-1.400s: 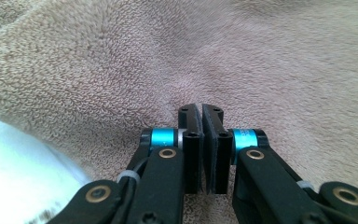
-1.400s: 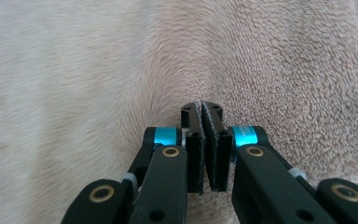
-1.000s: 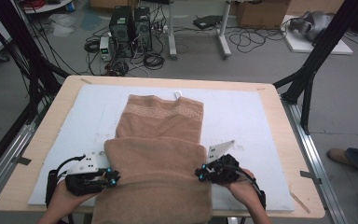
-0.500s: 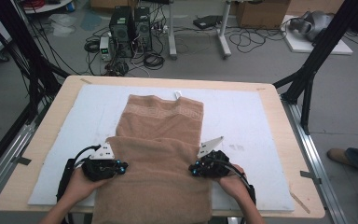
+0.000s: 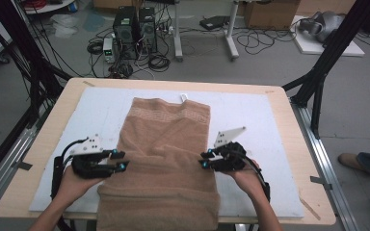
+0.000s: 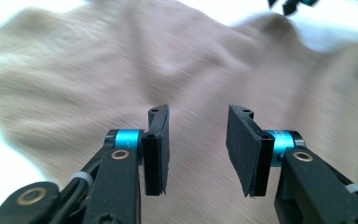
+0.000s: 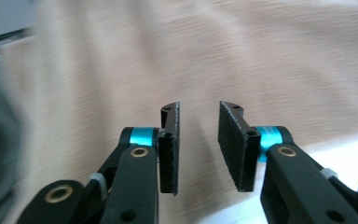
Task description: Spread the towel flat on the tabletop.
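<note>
Here the left gripper sat at one edge of the tan towel and the right gripper at the opposite edge, the folded cloth lying flat between them on the white mat. Both pairs of jaws had just been opening, standing partly apart with nothing between them.

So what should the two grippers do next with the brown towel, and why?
Probably draw both back off the towel. The left gripper and the right gripper have just been opening, and each gripper view shows a bare gap between the fingers, with no cloth in it. The near part already lies folded over the middle, so the fold looks released.
</note>
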Action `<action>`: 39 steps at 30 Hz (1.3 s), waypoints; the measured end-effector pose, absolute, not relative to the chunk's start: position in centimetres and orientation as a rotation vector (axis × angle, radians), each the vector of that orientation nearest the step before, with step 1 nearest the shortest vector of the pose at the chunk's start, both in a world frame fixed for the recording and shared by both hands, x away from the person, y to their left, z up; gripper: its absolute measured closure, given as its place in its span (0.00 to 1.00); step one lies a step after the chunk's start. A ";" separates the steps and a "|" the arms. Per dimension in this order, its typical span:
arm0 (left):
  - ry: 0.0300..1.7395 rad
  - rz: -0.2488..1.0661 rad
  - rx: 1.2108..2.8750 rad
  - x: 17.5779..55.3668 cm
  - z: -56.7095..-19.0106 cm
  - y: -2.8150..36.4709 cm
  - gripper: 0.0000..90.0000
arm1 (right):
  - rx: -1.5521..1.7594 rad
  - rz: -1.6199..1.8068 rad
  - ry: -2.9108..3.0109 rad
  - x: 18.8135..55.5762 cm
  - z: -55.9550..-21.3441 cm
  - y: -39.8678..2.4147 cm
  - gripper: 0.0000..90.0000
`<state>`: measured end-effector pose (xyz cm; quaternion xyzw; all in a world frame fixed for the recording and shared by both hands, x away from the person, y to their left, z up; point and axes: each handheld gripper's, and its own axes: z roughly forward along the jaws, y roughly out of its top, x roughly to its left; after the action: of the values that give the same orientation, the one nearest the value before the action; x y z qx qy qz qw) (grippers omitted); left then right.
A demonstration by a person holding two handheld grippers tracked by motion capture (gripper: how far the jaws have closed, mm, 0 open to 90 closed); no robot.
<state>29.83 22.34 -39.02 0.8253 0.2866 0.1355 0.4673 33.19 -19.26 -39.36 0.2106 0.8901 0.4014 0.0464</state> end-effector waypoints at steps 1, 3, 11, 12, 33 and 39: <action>0.734 0.346 2.018 30.8 -39.3 22.3 0.66 | 0.674 1.212 2.712 34.1 -39.6 -19.2 0.74; 0.800 0.363 2.024 32.7 -40.2 22.1 0.68 | 0.732 1.172 2.688 35.9 -40.6 -18.9 0.72; 1.001 0.405 2.119 37.2 -44.1 21.9 0.78 | 0.856 1.062 2.658 39.2 -43.8 -18.4 0.87; 0.987 0.405 2.123 37.2 -44.1 21.7 0.88 | 0.824 1.073 2.685 39.3 -43.8 -18.3 0.93; 1.006 0.446 2.028 39.0 -41.0 21.6 0.69 | 0.913 0.936 2.547 41.2 -39.3 -21.7 0.74; 0.823 0.335 2.165 33.7 -41.7 21.5 0.57 | 0.784 1.090 2.708 35.3 -40.8 -21.5 0.63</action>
<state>33.70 21.51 -41.68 0.8519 0.3238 0.1317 0.3901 35.29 -21.47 -40.82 0.2589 0.8944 0.3600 0.0593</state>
